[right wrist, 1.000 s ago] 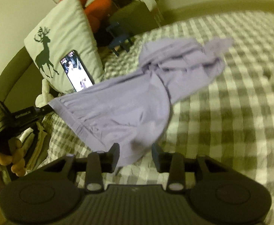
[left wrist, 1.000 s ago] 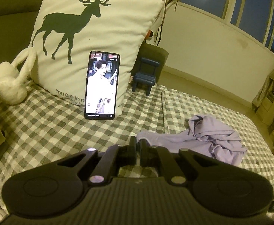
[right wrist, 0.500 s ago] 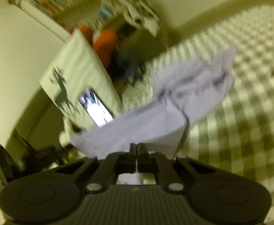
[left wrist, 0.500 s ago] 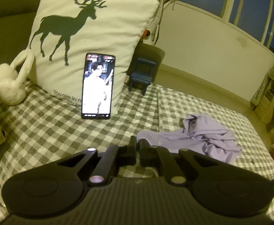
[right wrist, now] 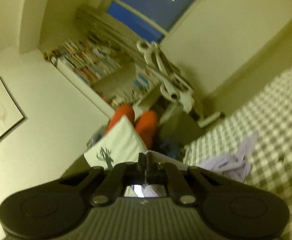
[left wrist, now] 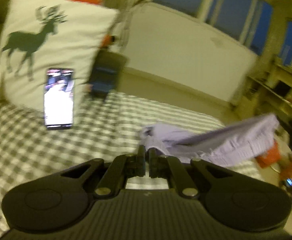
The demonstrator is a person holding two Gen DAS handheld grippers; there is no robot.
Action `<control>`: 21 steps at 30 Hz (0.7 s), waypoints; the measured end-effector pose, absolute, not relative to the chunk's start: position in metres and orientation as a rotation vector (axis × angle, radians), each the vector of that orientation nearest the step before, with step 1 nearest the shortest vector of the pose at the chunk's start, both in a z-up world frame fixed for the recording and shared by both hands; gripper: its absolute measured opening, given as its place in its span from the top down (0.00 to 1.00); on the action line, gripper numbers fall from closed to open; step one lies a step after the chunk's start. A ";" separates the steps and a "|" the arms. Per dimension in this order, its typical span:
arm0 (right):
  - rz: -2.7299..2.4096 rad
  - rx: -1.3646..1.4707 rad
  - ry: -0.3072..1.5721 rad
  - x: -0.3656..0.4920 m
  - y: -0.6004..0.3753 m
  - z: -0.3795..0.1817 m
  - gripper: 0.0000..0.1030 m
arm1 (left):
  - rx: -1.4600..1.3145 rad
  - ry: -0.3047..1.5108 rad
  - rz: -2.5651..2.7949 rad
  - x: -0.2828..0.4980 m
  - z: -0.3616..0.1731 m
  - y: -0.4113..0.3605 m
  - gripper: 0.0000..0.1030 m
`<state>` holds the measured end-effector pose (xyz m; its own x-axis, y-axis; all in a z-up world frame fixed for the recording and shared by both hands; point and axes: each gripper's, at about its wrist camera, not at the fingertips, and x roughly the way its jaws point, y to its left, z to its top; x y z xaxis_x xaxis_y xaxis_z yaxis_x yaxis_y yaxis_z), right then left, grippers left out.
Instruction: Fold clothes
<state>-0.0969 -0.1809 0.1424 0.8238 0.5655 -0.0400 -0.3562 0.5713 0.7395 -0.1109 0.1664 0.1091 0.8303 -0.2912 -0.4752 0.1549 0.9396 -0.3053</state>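
A lavender garment [left wrist: 225, 142] hangs stretched above the grey checked bed [left wrist: 46, 150]. In the left wrist view my left gripper [left wrist: 145, 152] is shut on one corner of it, and the cloth rises to the right. In the right wrist view my right gripper [right wrist: 145, 159] is shut on another edge of the garment [right wrist: 229, 164], which trails down onto the bed [right wrist: 275, 120]. Both views are blurred by motion.
A white deer pillow [left wrist: 52, 46] stands at the bed's head with a lit phone [left wrist: 59, 98] leaning on it and a small blue chair [left wrist: 104, 80] beside it. A bookshelf [right wrist: 98, 66] and a white hanger rack [right wrist: 165, 80] stand behind. Shelves [left wrist: 281, 92] stand at the right.
My right gripper shut on the garment's edge and lifted it, tilting up toward the wall. The garment rose off the bed and stretched between both grippers. My left gripper stayed shut and swung right.
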 end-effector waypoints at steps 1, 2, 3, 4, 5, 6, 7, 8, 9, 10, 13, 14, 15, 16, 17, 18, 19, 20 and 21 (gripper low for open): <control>0.533 0.799 0.270 -0.101 -0.189 0.148 1.00 | -0.258 0.544 -0.283 -0.117 0.113 0.157 0.97; 0.516 0.805 0.257 -0.105 -0.196 0.152 1.00 | -0.253 0.544 -0.326 -0.124 0.116 0.148 0.97; 0.499 0.811 0.247 -0.108 -0.204 0.154 1.00 | -0.244 0.547 -0.369 -0.130 0.118 0.138 0.97; 0.481 0.816 0.237 -0.110 -0.212 0.156 1.00 | -0.236 0.551 -0.411 -0.136 0.120 0.127 0.97; 0.463 0.821 0.227 -0.113 -0.220 0.158 1.00 | -0.224 0.554 -0.452 -0.142 0.121 0.116 0.97; 0.445 0.826 0.216 -0.115 -0.227 0.160 1.00 | -0.212 0.558 -0.491 -0.148 0.122 0.104 0.97; 0.427 0.831 0.206 -0.118 -0.235 0.162 1.00 | -0.202 0.561 -0.526 -0.152 0.123 0.094 0.97; 0.409 0.836 0.196 -0.120 -0.243 0.164 1.00 | -0.197 0.564 -0.561 -0.157 0.124 0.084 0.97; 0.391 0.840 0.186 -0.123 -0.250 0.166 1.00 | -0.196 0.567 -0.592 -0.160 0.125 0.075 0.97; 0.373 0.845 0.176 -0.125 -0.258 0.168 1.00 | -0.197 0.572 -0.630 -0.164 0.126 0.064 0.97; 0.319 0.859 0.145 -0.133 -0.281 0.174 1.00 | -0.190 0.586 -0.728 -0.171 0.128 0.034 0.97; 0.301 0.863 0.135 -0.136 -0.289 0.176 1.00 | -0.187 0.591 -0.761 -0.173 0.128 0.024 0.97; 0.283 0.868 0.125 -0.138 -0.296 0.178 1.00 | -0.183 0.596 -0.790 -0.175 0.128 0.014 0.97; 0.265 0.871 0.117 -0.141 -0.305 0.179 1.00 | -0.179 0.600 -0.819 -0.176 0.129 0.003 0.97; 0.250 0.874 0.109 -0.144 -0.313 0.180 1.00 | -0.174 0.604 -0.848 -0.178 0.129 -0.008 0.97; 0.235 0.877 0.101 -0.147 -0.320 0.181 1.00 | -0.174 0.606 -0.874 -0.179 0.130 -0.015 0.97; 0.220 0.881 0.092 -0.150 -0.328 0.183 1.00 | -0.175 0.607 -0.901 -0.179 0.131 -0.023 0.98; 0.205 0.886 0.082 -0.154 -0.336 0.185 1.00 | -0.175 0.608 -0.927 -0.179 0.132 -0.030 0.98; 0.193 0.886 0.074 -0.158 -0.343 0.187 1.00 | -0.177 0.606 -0.947 -0.179 0.132 -0.036 0.98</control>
<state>-0.1579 -0.3426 0.1872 0.9801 0.1978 0.0152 -0.1364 0.6162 0.7757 -0.1788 -0.0362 0.1322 0.4336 -0.8035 -0.4080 0.7072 0.5840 -0.3985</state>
